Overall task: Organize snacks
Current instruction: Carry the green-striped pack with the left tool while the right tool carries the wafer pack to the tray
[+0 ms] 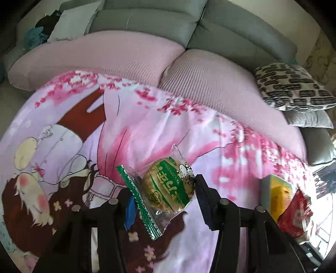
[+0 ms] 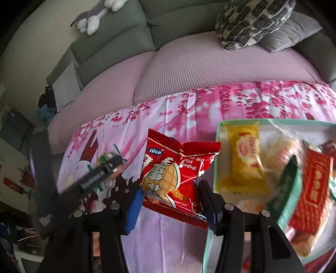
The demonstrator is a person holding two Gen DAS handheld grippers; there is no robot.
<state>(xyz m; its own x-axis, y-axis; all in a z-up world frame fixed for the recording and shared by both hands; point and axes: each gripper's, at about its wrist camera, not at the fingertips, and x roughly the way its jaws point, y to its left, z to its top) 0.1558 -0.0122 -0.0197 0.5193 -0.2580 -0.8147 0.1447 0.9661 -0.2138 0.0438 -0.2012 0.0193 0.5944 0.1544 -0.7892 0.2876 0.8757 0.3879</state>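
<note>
My left gripper (image 1: 166, 189) is shut on a green-and-clear wrapped round pastry (image 1: 168, 189) and holds it above the pink cartoon blanket (image 1: 147, 126). My right gripper (image 2: 170, 193) is shut on a red peanut snack bag (image 2: 174, 174), held just left of a mint-green tray (image 2: 217, 151). The tray holds a yellow wrapped cake (image 2: 243, 159), a red packet (image 2: 313, 193) and other snacks. The left gripper with its pastry shows at the left of the right wrist view (image 2: 100, 172). The tray's corner shows at the right edge of the left wrist view (image 1: 279, 195).
A grey sofa (image 1: 147, 19) with pink seat covers (image 1: 210, 84) lies behind the blanket. A black-and-white patterned cushion (image 1: 294, 88) sits on a grey cushion at the right. A grey-white plush toy (image 2: 94, 14) lies on the sofa back.
</note>
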